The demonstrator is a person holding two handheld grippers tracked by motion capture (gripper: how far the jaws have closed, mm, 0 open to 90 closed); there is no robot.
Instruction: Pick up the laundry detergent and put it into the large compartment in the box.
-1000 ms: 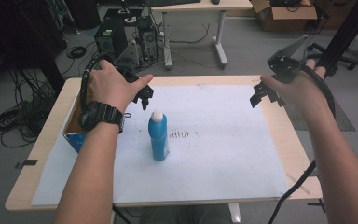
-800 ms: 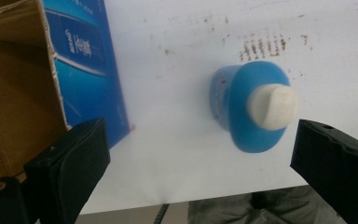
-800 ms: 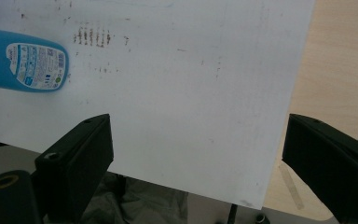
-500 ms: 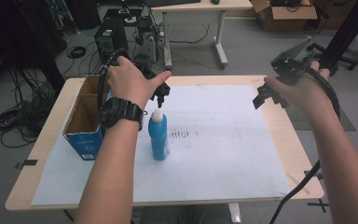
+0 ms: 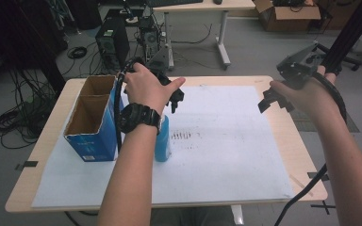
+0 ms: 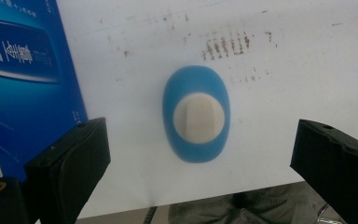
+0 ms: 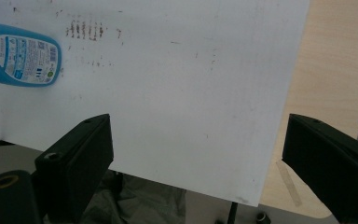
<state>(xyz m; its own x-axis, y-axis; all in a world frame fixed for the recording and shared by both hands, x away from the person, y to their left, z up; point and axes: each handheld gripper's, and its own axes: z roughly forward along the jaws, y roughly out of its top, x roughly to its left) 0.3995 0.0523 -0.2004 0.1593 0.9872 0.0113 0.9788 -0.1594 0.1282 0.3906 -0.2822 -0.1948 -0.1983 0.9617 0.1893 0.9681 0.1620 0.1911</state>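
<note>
Blue bottle (image 6: 196,114) stands upright on the white sheet (image 5: 226,141), long axis vertical, directly beneath your left gripper (image 5: 173,100), whose jaws are wide apart, straddling its cap (image 6: 198,117). Just left stands the open blue box (image 5: 90,120), close enough to crowd a descent. Your right gripper (image 5: 274,100), jaws also apart, hovers well away on the right.

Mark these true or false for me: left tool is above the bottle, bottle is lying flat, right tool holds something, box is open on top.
1. The left tool hangs over the blue bottle, jaws open: true.
2. The bottle lies flat: false, it stands upright on the white sheet.
3. The right tool grips something: false, its jaws are open and empty.
4. The blue box is open on top: true.
</note>
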